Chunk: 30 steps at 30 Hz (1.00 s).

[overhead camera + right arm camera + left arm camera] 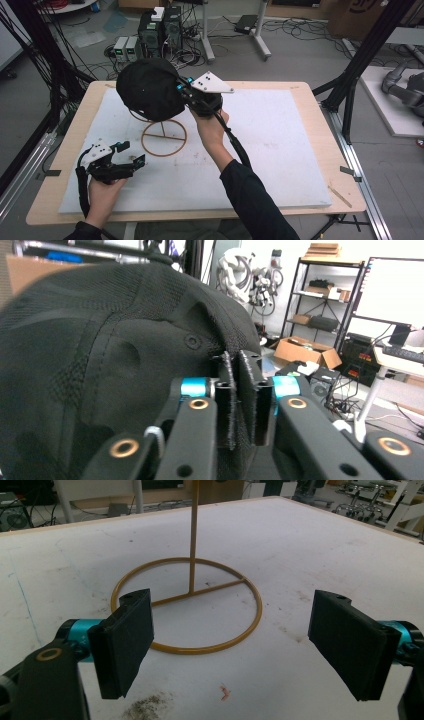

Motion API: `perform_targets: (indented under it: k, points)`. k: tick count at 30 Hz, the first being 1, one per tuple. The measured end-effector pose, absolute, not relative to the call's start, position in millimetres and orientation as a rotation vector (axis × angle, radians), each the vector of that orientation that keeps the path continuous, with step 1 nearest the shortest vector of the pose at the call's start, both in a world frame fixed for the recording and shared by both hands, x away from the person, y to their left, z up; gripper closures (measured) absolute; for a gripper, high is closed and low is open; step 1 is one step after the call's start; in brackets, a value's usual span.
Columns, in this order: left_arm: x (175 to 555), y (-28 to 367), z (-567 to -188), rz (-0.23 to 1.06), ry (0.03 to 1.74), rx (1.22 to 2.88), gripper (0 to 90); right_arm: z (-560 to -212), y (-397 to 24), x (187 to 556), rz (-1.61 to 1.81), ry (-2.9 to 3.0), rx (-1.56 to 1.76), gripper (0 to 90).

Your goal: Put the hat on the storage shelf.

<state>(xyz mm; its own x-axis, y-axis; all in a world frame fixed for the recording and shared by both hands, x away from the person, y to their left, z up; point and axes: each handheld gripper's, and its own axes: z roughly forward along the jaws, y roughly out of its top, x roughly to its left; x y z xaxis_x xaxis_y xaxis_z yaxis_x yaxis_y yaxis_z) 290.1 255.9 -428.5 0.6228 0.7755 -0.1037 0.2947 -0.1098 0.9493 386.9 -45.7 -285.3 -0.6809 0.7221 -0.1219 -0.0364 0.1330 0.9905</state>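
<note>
The right gripper (184,91) has its jaws pinched together on a fold of the black cap (150,89), holding it up in the air above the gold wire stand (163,137) on the white mat (280,145); in the right gripper view the pads (227,390) bite the fabric near the crown, a grip that leaves the hollow free to drop over the stand's post. The left gripper (131,152) rests low on the mat, just beside the stand's ring, jaws wide apart and holding nothing, probably ready to steady the base.
</note>
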Motion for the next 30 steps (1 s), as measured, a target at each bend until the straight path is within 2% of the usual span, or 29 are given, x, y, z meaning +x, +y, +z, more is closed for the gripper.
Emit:
perform_targets:
  k: [5,10,13,15,30]
  points:
    - [290,256,-429,0.515,0.891,1.686,18.4,-291,-59,380,1.585,1.786,0.631,63.7]
    - [290,257,-429,0.518,0.895,1.689,18.4,-299,-87,372,1.533,1.781,0.629,49.3]
    - [291,257,-430,0.520,0.897,1.689,18.4,-308,-113,369,1.521,1.803,0.664,44.0]
    - [291,257,-430,0.519,0.902,1.689,18.3,-317,-140,364,1.495,1.828,0.704,41.5]
    - [293,259,-431,0.529,0.913,1.689,18.2,-355,-242,338,1.422,1.849,0.827,36.6]
